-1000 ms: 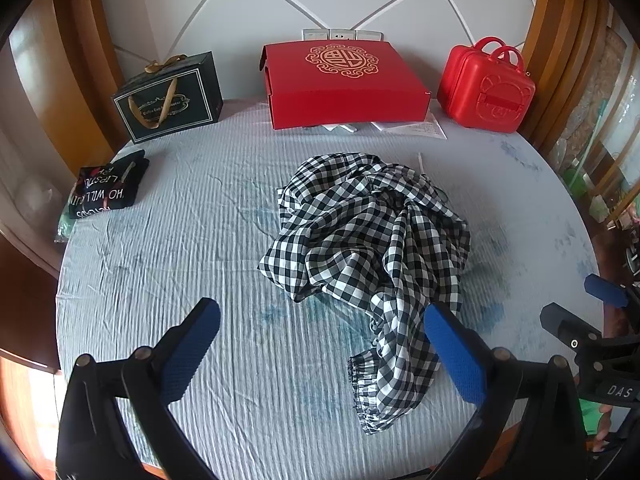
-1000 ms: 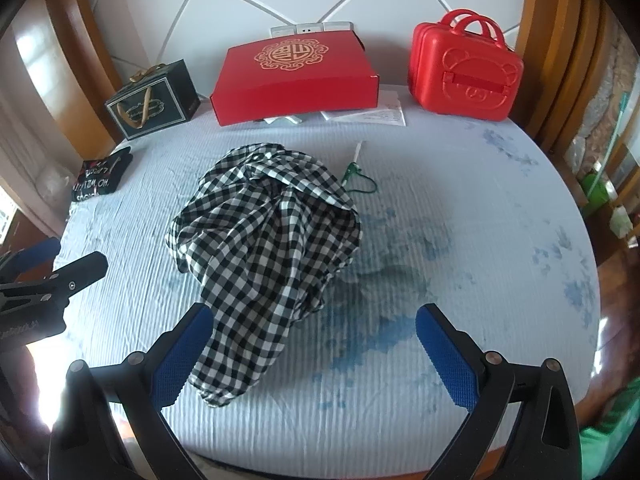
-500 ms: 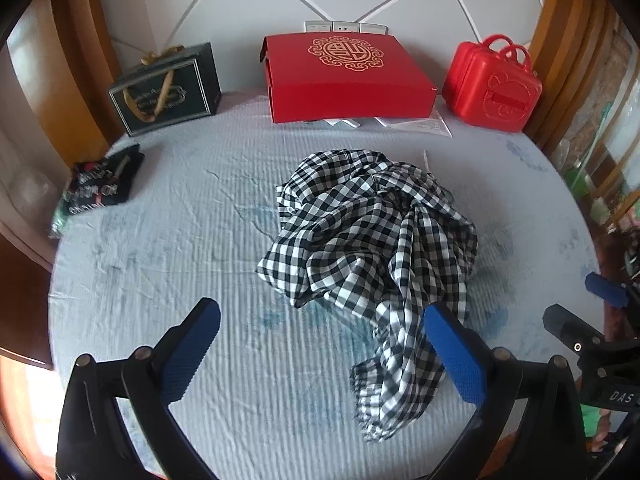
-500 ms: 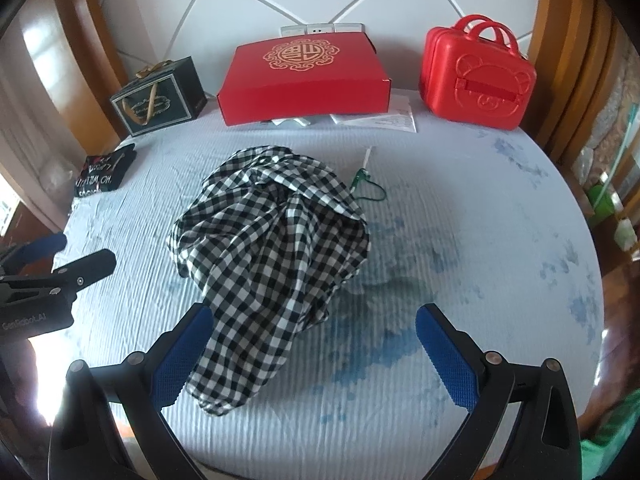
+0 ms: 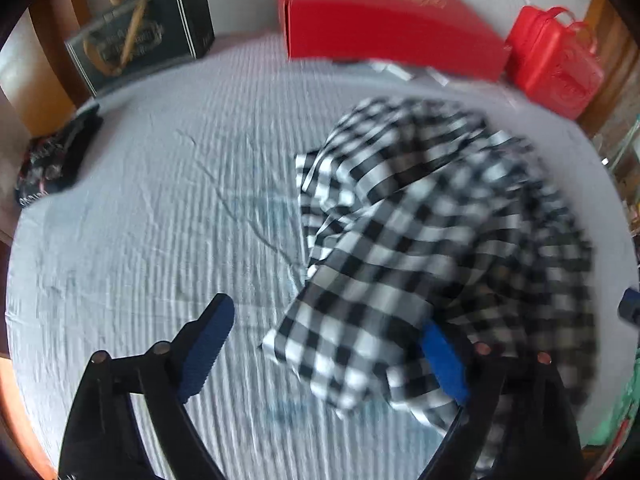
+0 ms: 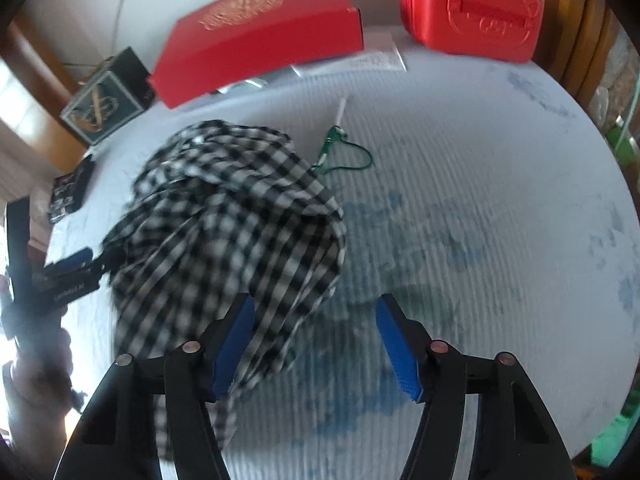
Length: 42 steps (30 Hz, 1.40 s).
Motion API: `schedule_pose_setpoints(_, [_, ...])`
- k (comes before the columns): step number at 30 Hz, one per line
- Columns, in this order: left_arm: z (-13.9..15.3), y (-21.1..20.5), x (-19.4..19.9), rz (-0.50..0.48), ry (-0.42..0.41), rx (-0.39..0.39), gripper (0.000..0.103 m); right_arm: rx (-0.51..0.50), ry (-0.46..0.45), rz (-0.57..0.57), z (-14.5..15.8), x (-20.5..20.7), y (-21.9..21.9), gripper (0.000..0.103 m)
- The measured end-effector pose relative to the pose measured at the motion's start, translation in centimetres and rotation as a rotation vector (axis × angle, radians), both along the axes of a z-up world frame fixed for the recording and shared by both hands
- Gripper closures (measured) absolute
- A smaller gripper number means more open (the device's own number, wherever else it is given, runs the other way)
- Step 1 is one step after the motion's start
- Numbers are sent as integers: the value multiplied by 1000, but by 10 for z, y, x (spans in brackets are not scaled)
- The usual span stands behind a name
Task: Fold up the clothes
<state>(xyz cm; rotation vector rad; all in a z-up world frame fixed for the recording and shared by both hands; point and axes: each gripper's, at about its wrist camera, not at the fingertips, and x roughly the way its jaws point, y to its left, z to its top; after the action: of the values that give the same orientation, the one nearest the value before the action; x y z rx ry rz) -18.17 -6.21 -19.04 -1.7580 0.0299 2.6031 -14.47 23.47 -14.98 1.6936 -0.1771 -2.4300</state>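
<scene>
The black-and-white checked cotton garment (image 5: 432, 248) is lying in a crumpled heap around the middle of the round tabletop (image 5: 160, 200), which is covered in a pale blue ribbed cloth, and its near end trails toward the front edge. Nothing is folded yet.

The left tongs (image 5: 324, 354) are spread wide, low over the heap's near-left corner, with the right-hand blue pad up against or under the fabric. It's too blurry to say which. The right tongs (image 6: 316, 346) are also apart, though less so, with the left pad just beside the dangling near end of the cloth. Neither is clamped on anything.

Handling-wise, I'd guess it's thin, light and floppy, so it'll sag and slide instead of holding a shape. I'd pinch a hem or corner rather than the bunched middle, one in each tong, then lift and shake it flat.

A red flat gift box (image 6: 260, 36), a red plastic case (image 6: 472, 4) and a dark gift bag (image 5: 140, 44) sit along the far edge.
</scene>
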Motion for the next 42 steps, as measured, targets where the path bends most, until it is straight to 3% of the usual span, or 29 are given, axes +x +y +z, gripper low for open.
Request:
schedule_pose_setpoints(3, [-28, 6, -9, -36, -66, 2, 27, 13, -36, 1, -24, -23, -3, 29])
schedule_pose_setpoints(5, [-43, 10, -11, -51, -102, 13, 27, 4, -72, 6, -42, -34, -6, 16])
schedule_pose_setpoints(8, [-44, 19, -10, -82, -103, -11, 30, -34, -134, 30, -68, -40, -13, 15])
schedule_pose_setpoints(9, [-42, 20, -10, -94, -113, 3, 45, -46, -154, 39, -76, -42, -16, 23])
schedule_pose_setpoints(10, [-39, 21, -10, -102, -119, 24, 66, -59, -165, 55, -80, -42, -19, 56])
schedule_pose_setpoints(12, [-24, 22, -8, -101, -91, 11, 92, -70, -160, 98, -80, -40, -25, 81])
schedule_pose_setpoints(13, [-12, 21, -7, -94, -63, 5, 93, -49, -134, 112, -72, -40, -27, 89])
schedule_pose_setpoints(15, [22, 15, -4, -71, 13, 14, 93, -5, -53, 128, -48, -39, -24, 92])
schedule_pose_setpoints(20, [115, 11, 5, -88, 145, 98, 93, 115, 210, 55, 42, -33, 22, 98])
schedule_pose_setpoints(21, [125, 13, 6, -94, 149, 111, 87, 129, 252, 29, 61, -31, 38, 98])
schedule_pose_setpoints(22, [130, 15, 9, -97, 155, 115, 68, 141, 282, 3, 75, -30, 54, 99])
schedule_pose_setpoints(25, [144, 25, 18, -101, 183, 109, 27, 194, 312, -78, 94, -28, 103, 99])
schedule_pose_setpoints(29, [138, 35, 15, -139, 157, 154, 20, 236, 244, -153, 72, -24, 158, 98])
schedule_pose_setpoints(30, [135, 38, 17, -151, 145, 169, 21, 252, 211, -165, 60, -22, 167, 91])
schedule_pose_setpoints(31, [133, 41, 20, -163, 135, 185, 21, 261, 177, -170, 49, -20, 174, 73])
schedule_pose_setpoints(32, [134, 46, 26, -174, 130, 208, 21, 263, 144, -179, 38, -17, 179, 65])
schedule_pose_setpoints(33, [136, 50, 31, -193, 125, 240, 21, 241, 115, -181, 27, -11, 181, 58])
schedule_pose_setpoints(35, [141, 50, 34, -227, 134, 270, 21, 149, 66, -152, 9, 4, 176, 55])
schedule_pose_setpoints(36, [144, 51, 35, -247, 139, 283, 21, 102, 41, -139, 1, 11, 172, 45])
schedule_pose_setpoints(37, [146, 53, 35, -271, 145, 284, 20, 60, 16, -127, -6, 20, 168, 28])
schedule_pose_setpoints(39, [146, 58, 29, -291, 155, 241, 20, -19, -34, -103, -23, 37, 157, 15])
schedule_pose_setpoints(42, [128, 53, 11, -254, 147, 149, 20, -52, -89, -76, -46, 53, 125, 15])
